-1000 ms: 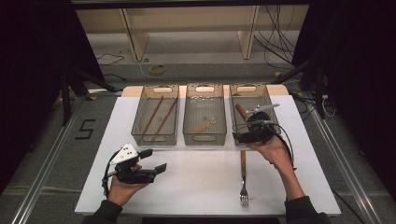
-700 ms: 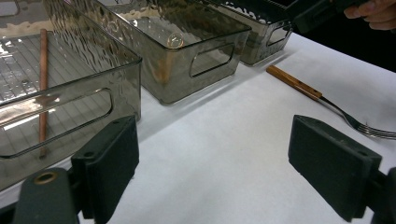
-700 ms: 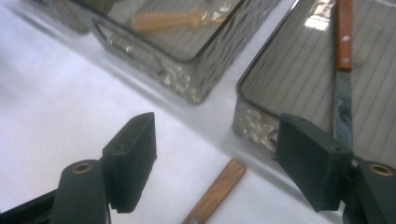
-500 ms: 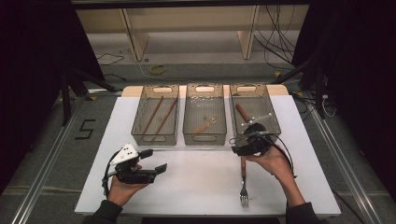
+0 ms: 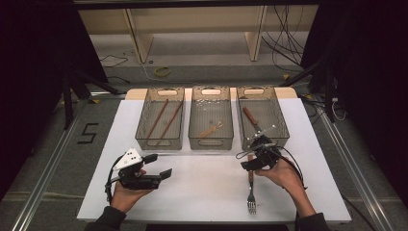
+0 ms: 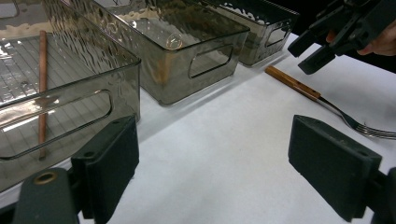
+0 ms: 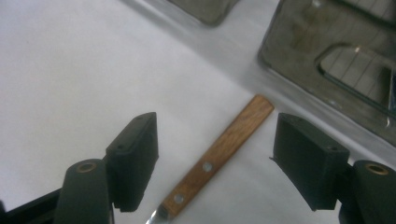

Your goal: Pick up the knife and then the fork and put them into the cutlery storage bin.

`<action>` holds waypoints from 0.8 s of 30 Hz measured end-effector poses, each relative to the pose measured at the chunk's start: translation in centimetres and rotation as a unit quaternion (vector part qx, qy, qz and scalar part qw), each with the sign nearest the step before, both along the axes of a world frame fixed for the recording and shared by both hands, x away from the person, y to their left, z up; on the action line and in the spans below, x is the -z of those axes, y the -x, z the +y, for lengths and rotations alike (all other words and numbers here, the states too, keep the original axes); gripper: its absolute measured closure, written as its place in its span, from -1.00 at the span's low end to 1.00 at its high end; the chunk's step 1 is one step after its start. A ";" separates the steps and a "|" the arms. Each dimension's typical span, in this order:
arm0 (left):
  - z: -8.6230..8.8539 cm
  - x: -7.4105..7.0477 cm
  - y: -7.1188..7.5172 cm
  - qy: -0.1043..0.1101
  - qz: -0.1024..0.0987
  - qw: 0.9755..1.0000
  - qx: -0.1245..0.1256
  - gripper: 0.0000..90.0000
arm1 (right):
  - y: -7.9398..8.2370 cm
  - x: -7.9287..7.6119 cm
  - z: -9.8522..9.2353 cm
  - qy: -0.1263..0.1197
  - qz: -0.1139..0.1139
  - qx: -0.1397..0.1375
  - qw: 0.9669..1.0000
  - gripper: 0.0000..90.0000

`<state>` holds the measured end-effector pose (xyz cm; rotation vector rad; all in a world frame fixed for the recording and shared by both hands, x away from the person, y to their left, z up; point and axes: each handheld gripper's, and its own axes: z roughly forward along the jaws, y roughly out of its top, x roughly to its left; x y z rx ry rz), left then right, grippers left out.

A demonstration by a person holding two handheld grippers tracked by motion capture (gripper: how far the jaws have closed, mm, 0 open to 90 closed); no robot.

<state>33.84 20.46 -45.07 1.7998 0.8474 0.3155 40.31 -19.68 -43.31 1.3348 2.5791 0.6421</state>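
A fork [image 5: 250, 185] is seen lying flat on the white table [image 5: 202, 192], just in front of the right bin [image 5: 262, 118], its wooden handle toward the bin and its tines toward the person. In the right gripper view the handle [image 7: 219, 151] is shown as reddish-brown wood with two metal rivets and a squared end, joined to a bare steel neck. The handle end lies close to the bin wall but apart from it.

The right gripper [image 5: 251, 161] is held over the handle with its jaws wide apart; they have just been closing a little, and the handle lies between them, untouched by either pad. The left gripper [image 5: 159, 166] is held above the bare table near the front left, jaws wide open and nothing between them.

Three smoky clear bins stand in a row along the far side of the table, close together with narrow gaps. Two chopsticks [image 5: 162, 119] lie in the left bin [image 5: 160, 120], a small utensil in the middle bin [image 5: 210, 118], and a wood-handled knife [image 5: 251, 119] in the right one. Broad open table is left between the bins and the near edge, and between the two grippers. To the right of the fork the table runs clear to its edge.

A figure "5" [image 5: 88, 133] is marked in black tape on the floor left of the table.
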 end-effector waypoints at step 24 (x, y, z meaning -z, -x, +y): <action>0.0 0.0 0.0 -0.001 0.000 1.000 0.001 -0.65 | 0.6 2.0 0.3 0.034 0.050 -0.013 0.998 -0.05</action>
